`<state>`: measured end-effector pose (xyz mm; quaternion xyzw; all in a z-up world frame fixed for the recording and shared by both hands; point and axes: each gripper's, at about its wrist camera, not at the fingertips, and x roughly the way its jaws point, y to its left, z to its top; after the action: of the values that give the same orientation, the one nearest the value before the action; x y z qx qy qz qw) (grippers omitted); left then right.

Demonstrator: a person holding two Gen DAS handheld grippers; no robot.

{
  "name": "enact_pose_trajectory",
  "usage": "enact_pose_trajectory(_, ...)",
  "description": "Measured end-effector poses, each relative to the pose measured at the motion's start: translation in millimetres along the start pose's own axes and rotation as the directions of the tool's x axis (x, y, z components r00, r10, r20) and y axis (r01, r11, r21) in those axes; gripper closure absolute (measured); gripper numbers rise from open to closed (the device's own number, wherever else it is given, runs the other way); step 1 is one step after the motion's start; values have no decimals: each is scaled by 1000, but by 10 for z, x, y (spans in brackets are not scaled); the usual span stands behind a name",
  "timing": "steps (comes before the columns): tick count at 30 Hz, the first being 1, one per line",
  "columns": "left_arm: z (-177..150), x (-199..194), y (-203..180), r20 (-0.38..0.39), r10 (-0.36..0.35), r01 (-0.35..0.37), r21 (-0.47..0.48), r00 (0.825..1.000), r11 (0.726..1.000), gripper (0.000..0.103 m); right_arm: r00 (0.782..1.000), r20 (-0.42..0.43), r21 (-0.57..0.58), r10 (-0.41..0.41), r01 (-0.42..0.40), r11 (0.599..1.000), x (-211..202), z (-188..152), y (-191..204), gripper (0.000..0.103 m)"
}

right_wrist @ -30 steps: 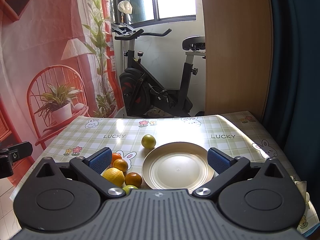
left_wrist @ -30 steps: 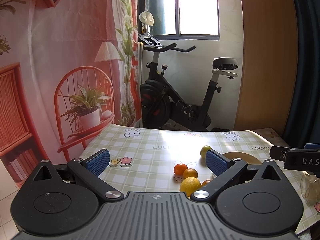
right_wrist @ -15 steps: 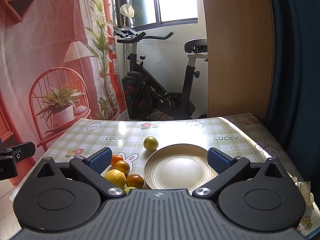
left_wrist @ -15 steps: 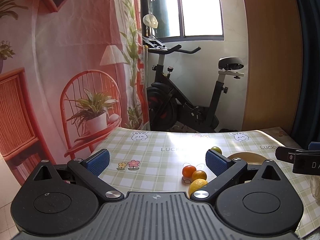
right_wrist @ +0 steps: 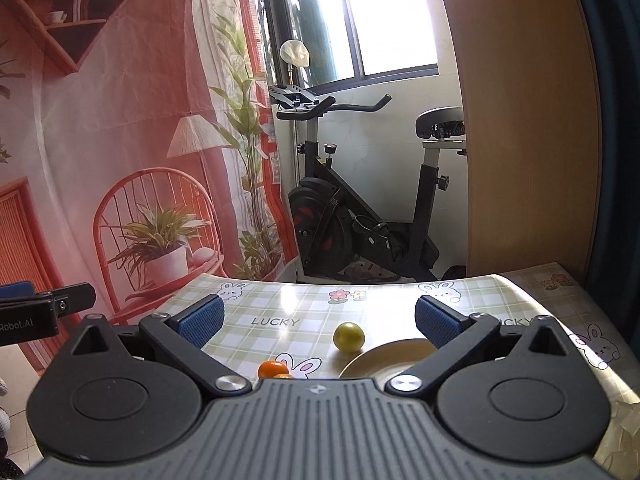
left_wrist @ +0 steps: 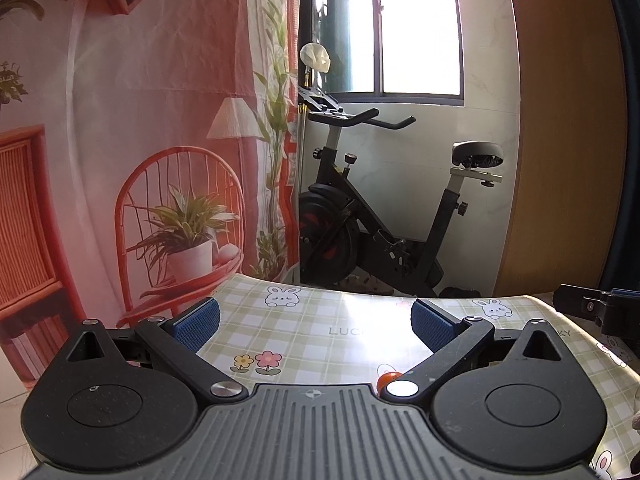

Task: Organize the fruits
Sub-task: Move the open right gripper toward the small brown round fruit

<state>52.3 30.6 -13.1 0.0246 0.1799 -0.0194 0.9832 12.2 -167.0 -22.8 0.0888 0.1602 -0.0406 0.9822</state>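
Observation:
My right gripper (right_wrist: 318,318) is open above the checked tablecloth (right_wrist: 280,312), with nothing between its blue pads. Just beyond it lies a yellow-green fruit (right_wrist: 349,336), beside the far rim of a gold plate (right_wrist: 384,356). An orange (right_wrist: 272,369) peeks over the gripper body, with a sliver of another fruit next to it. My left gripper (left_wrist: 316,322) is open too and holds nothing. Only a sliver of one orange (left_wrist: 386,379) shows over its body in the left wrist view. The other fruits are hidden under both grippers.
An exercise bike (right_wrist: 360,216) stands past the table's far edge, under a window. A printed red backdrop (right_wrist: 120,140) hangs on the left and a wooden panel (right_wrist: 520,120) on the right. The other gripper's tip (left_wrist: 592,306) shows at the right edge of the left wrist view.
Both views have tilted upward. The fruit pile and most of the plate have dropped out of sight behind the gripper bodies. Both grippers stay open.

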Motion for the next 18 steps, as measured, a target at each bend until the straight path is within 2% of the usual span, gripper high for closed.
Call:
enact_pose_trajectory(3,-183,111,11,-33,-33,33,-17,999,999,1,1000,3,35,8,-8,999,127,-46,-32,0)
enact_pose_trajectory(6,-352,243,11,-98,-65,62,-37,993,997,1,1000,-13,53,17,-16,998,228,-196,-72,0)
enact_pose_trajectory(8,-496,349,32,-163,-63,53,-65,985,996,1,999,-34,40,14,-13,999,281,-322,-73,0)
enact_pose_trajectory(11,-675,453,74,-215,-36,18,-83,976,996,1,995,-94,30,31,-28,999,340,-528,-67,0)
enact_pose_trajectory(14,-772,478,85,-205,8,-17,-43,979,999,5,992,-128,-6,7,-8,1000,358,-691,-44,0)
enact_pose_trajectory(15,-786,475,91,-197,6,-14,-39,980,999,11,991,-134,-14,2,-4,1000,361,-720,-43,0)
enact_pose_trajectory(18,-795,482,77,-190,11,-14,-16,982,1000,13,988,-155,-39,-7,1,999,378,-830,-42,0)
